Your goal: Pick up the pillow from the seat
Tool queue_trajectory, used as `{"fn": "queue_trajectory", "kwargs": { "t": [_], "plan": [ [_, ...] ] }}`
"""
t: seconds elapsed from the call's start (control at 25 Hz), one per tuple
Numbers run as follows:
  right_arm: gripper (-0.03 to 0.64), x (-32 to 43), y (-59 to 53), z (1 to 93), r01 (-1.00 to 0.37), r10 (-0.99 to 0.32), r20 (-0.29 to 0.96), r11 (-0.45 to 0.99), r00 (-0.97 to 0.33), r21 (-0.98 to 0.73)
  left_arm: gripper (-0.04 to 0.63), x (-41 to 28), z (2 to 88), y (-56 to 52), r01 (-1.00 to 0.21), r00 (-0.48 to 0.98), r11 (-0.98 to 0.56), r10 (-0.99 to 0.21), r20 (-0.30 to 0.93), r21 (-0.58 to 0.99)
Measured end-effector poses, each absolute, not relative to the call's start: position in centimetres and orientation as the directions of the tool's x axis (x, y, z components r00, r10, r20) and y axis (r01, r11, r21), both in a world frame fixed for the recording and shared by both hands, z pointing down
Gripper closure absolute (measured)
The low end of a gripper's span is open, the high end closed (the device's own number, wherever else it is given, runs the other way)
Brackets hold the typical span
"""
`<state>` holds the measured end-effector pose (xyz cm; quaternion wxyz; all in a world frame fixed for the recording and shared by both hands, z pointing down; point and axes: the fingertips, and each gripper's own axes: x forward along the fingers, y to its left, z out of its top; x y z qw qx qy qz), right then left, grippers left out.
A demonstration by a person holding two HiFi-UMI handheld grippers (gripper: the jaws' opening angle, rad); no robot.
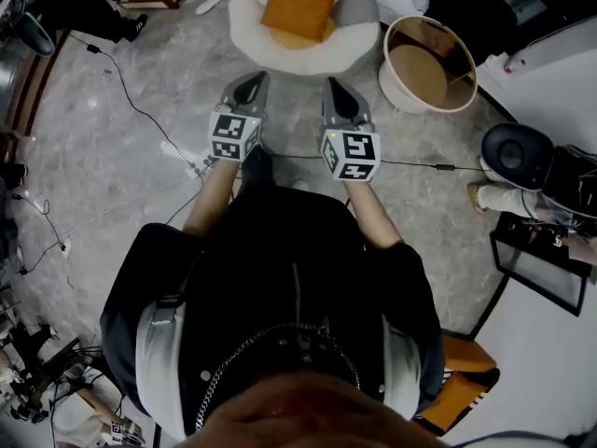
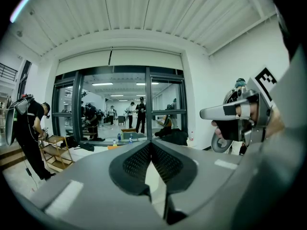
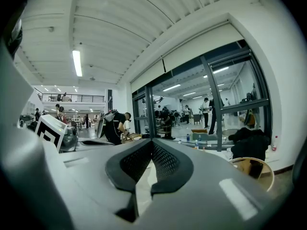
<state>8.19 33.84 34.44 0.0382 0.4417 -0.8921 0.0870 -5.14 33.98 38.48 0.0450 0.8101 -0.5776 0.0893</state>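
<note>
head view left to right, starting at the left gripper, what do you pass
left gripper → orange pillow → right gripper → round tub → black round object

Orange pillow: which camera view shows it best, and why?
Head view: the orange pillow lies in plain sight on the white seat. Neither gripper view shows it; both look past their jaws at a glass wall.

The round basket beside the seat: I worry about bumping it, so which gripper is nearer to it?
Right. In the head view the right gripper is just left of the round basket; the left gripper lies farther left, beyond the right one.
</note>
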Motion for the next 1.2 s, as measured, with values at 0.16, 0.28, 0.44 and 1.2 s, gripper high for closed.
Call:
{"fn": "queue_trajectory", "kwargs": {
  "t": [0.16, 0.28, 0.44, 1.2],
  "plan": [
    [0.615, 8.2, 34.5, 34.5, -0.794, -0.781, 0.142, 0.596, -0.608, -0.123, 0.584, -5.1, 38.4, 34.5, -0.944, 0.317, -0.329, -0.929, 0.191, -0.034],
    [0.615, 8.6, 35.4, 35.0, -0.792, -0.78, 0.139, 0.598, -0.611, -0.123, 0.584, -4.6, 38.8, 35.3, -0.943, 0.319, -0.331, -0.929, 0.185, -0.037],
    [0.615, 9.2, 35.7, 35.2, -0.791, -0.779, 0.137, 0.6, -0.612, -0.12, 0.584, -4.1, 39.0, 35.7, -0.942, 0.323, -0.335, -0.929, 0.182, -0.04],
    [0.615, 10.3, 34.6, 34.9, -0.803, -0.791, 0.142, 0.579, -0.595, -0.139, 0.584, -4.2, 39.0, 34.4, -0.941, 0.325, -0.338, -0.924, 0.201, -0.032]
  ]
}}
